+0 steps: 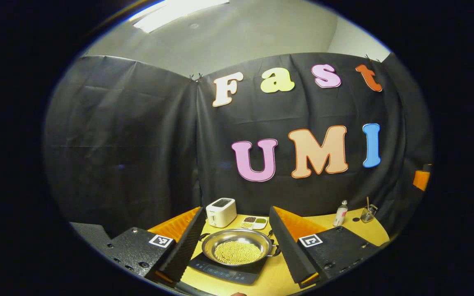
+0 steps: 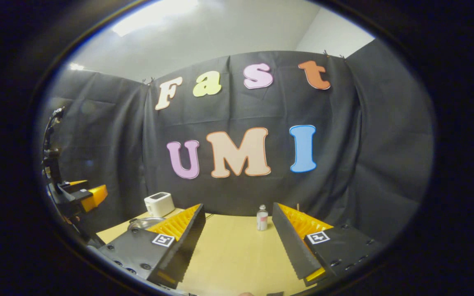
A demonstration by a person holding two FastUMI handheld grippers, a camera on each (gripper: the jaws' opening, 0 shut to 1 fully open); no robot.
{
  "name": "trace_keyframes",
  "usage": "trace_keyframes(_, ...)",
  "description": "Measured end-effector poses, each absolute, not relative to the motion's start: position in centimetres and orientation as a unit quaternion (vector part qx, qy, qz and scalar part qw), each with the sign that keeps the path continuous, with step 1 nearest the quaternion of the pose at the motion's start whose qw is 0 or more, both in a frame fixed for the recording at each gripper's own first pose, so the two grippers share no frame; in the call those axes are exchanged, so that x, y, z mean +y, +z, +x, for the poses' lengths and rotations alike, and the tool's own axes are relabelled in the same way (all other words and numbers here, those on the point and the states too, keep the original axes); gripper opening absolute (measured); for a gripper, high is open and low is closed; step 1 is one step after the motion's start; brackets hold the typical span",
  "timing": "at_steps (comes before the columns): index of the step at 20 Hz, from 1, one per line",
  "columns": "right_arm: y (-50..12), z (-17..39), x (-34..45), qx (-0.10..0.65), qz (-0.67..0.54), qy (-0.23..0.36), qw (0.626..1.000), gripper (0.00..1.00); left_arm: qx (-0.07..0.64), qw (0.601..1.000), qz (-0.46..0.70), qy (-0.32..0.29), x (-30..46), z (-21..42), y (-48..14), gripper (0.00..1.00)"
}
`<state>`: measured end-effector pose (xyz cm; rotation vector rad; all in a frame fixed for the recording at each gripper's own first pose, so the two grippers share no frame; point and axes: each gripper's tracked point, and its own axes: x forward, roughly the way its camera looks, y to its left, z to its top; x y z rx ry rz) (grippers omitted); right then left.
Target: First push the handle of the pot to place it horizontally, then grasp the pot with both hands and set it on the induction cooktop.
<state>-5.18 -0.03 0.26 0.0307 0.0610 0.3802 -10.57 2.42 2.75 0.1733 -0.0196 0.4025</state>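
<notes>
Fingers of the left gripper [image 1: 235,250] stood spread wide at the bottom of the left gripper view, released and holding nothing, raised above the wooden table [image 1: 276,275]. Between and beyond them sat the steel pot [image 1: 237,246], a shallow pan filled with pale yellow beads [image 1: 238,252], resting on the black induction cooktop [image 1: 224,269]. One small side handle [image 1: 276,248] projected from the pot's right rim and another from its left rim; both lay roughly level. Neither finger touched the pot.

Behind the pot stood a white toaster [image 1: 221,212] to the left and, just beside it, a small divided dish [image 1: 254,222] of assorted grains. Farther right, near the table's back edge, were a small white bottle [image 1: 340,213] and a glass holder with sticks [image 1: 368,213], well apart from the cooktop.

In the right gripper view, the right gripper [image 2: 237,250] likewise stood released, its fingers wide apart over bare tabletop. Past its left finger a part of the pot's rim [image 2: 142,223] was visible, with the toaster [image 2: 159,204] behind it. The bottle [image 2: 262,218] stood between the fingers, farther back near the cloth wall. At the far left edge of this view the left gripper [image 2: 82,195] appeared, held above the table.
</notes>
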Motion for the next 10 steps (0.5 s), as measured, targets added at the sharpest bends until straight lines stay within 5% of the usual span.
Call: trace_keyframes(10,0.3,-0.4,-3.9,0.031,0.059,0.185,0.98,0.93,-0.031,0.977,0.068,0.2,0.8,-8.3,3.0,0.96)
